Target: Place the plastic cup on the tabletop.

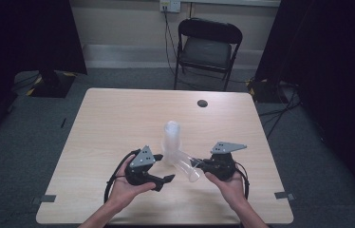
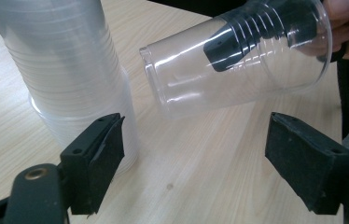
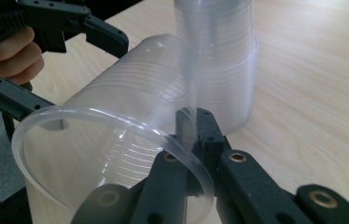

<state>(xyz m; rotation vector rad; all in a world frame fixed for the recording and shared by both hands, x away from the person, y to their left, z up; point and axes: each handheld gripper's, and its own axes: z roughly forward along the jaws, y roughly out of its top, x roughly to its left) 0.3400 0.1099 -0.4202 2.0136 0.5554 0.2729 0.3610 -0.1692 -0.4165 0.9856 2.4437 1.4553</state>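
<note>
The right gripper (image 3: 189,135) has its jaws pressed together on the wall of 1 clear cup (image 3: 116,144) at the rim, 1 jaw inside and 1 outside, so the cup hangs tilted on its side over the table (image 1: 114,123), base toward the stack (image 1: 171,142) of upside-down cups just beside it. The left gripper (image 2: 193,163) has its jaws spread with nothing between them, low over the table, the stack near 1 jaw and the held cup a little ahead of them. The grip looks risky: a thin wall pinched at 1 spot can buckle or crack, and the cup could pivot or slip out if it bumps anything. Its base sits close to the stack, so a careless swing could knock the stack over; so could the left jaw nearest it if that hand drifts sideways. If the left jaws close on the cup's body while the right holds on, the soft plastic could get crushed between 2 grips. The number of cups in the stack cannot be counted, since the clear walls blur together. Whether the held cup touches the stack is hard to tell in the high view, and the stack's top is cut off in both gripper views.
</note>
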